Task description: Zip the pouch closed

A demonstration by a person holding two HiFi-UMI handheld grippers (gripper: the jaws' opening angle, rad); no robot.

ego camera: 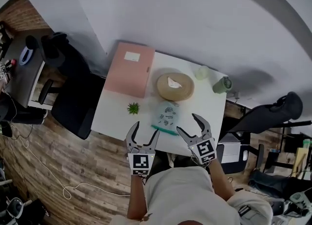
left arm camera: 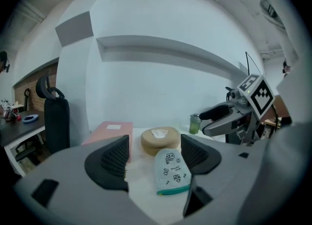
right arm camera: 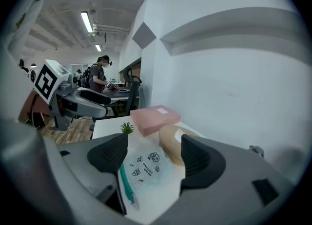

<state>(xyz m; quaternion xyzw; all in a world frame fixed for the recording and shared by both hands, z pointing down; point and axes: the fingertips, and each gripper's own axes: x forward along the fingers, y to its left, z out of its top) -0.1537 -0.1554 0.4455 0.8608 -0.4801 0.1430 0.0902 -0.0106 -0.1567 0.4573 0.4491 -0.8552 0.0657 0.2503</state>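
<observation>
The pouch (ego camera: 165, 117) is pale blue with small cartoon prints and lies flat on the white table (ego camera: 114, 117) near its front edge. Its teal zipper edge (ego camera: 163, 130) faces me. My left gripper (ego camera: 146, 129) hovers open just left of that edge, and my right gripper (ego camera: 187, 122) hovers open just right of it. Neither touches the pouch. The left gripper view has the pouch (left arm camera: 171, 171) ahead between the open jaws, with the right gripper (left arm camera: 229, 117) at the right. In the right gripper view the pouch (right arm camera: 146, 168) lies just ahead and below, with the zipper (right arm camera: 124, 182) along its left side.
Behind the pouch sit a round tan container (ego camera: 174, 86), a pink box (ego camera: 130, 69), a small green plant (ego camera: 133, 107), a pale cup (ego camera: 202, 72) and a green jar (ego camera: 222, 84). A black chair (ego camera: 73, 92) stands left of the table. A person (right arm camera: 97, 78) stands far off.
</observation>
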